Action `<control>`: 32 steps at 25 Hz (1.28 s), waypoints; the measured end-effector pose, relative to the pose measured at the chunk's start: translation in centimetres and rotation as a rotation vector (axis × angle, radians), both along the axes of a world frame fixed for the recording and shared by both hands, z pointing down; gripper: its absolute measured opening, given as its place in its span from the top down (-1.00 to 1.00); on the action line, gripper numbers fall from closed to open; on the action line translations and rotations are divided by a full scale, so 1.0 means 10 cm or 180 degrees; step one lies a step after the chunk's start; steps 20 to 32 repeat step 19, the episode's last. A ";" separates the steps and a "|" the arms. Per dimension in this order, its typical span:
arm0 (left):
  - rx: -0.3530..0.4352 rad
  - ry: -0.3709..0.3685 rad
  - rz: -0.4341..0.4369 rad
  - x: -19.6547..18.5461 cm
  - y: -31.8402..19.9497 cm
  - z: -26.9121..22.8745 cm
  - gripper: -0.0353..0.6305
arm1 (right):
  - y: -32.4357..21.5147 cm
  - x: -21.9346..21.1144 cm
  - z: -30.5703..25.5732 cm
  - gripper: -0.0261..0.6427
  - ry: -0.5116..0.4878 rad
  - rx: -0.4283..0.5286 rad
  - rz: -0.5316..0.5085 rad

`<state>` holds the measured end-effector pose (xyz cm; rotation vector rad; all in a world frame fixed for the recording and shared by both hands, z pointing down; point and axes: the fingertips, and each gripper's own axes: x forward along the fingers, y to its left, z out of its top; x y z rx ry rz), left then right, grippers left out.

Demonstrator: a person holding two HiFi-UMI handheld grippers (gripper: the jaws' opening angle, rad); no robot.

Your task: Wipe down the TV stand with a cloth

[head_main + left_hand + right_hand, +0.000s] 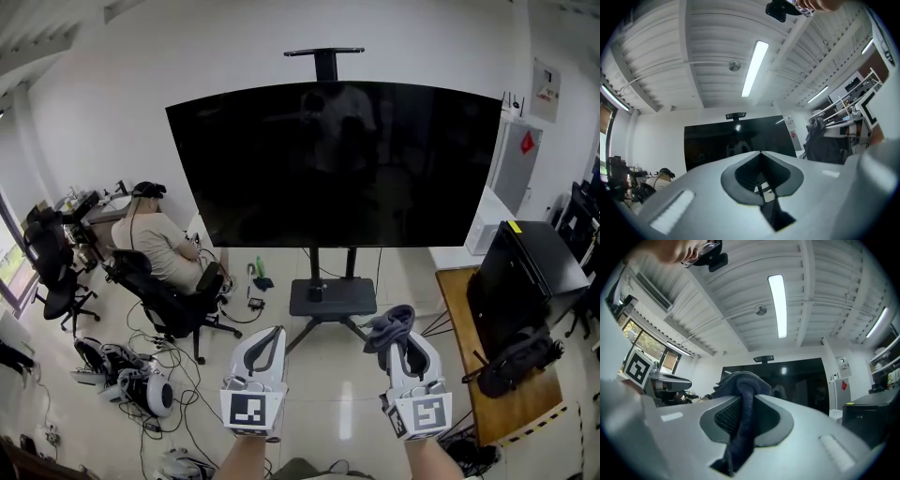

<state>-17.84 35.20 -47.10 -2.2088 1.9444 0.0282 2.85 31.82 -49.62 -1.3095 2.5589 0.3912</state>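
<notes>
Black TV [333, 164] tops TV stand [332, 298]; seated person [161, 246] left; right gripper [403, 342] clamps cloth [742, 380].

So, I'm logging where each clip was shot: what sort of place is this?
Probably an office or lab workroom: a big TV on a floor stand, a person seated at a cluttered desk, gear and cables across the floor.

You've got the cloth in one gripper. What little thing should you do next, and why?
Probably step closer and lower the right gripper toward the TV stand. It pinches the dark cloth, but the stand's base sits well ahead across the floor, out of touch from here.
</notes>
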 end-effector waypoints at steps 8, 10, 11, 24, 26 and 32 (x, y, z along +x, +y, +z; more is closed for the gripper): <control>-0.0099 0.0028 0.0012 0.15 -0.15 0.04 0.53 | -0.23 0.03 0.14 0.75 0.0036 -0.0170 -0.0077; 0.0043 -0.0047 0.0021 0.12 -0.12 0.04 0.53 | -0.16 0.01 0.14 0.75 0.0037 -0.0154 -0.0048; 0.0088 -0.0064 0.0030 0.10 -0.07 0.07 0.53 | -0.09 -0.01 0.17 0.75 0.0040 -0.0159 -0.0043; 0.0308 -0.0119 0.0083 0.08 0.09 0.17 0.53 | 0.13 -0.06 0.27 0.75 0.0068 -0.0162 -0.0043; 0.0308 -0.0119 0.0083 0.08 0.09 0.17 0.53 | 0.13 -0.06 0.27 0.75 0.0068 -0.0162 -0.0043; 0.0308 -0.0119 0.0083 0.08 0.09 0.17 0.53 | 0.13 -0.06 0.27 0.75 0.0068 -0.0162 -0.0043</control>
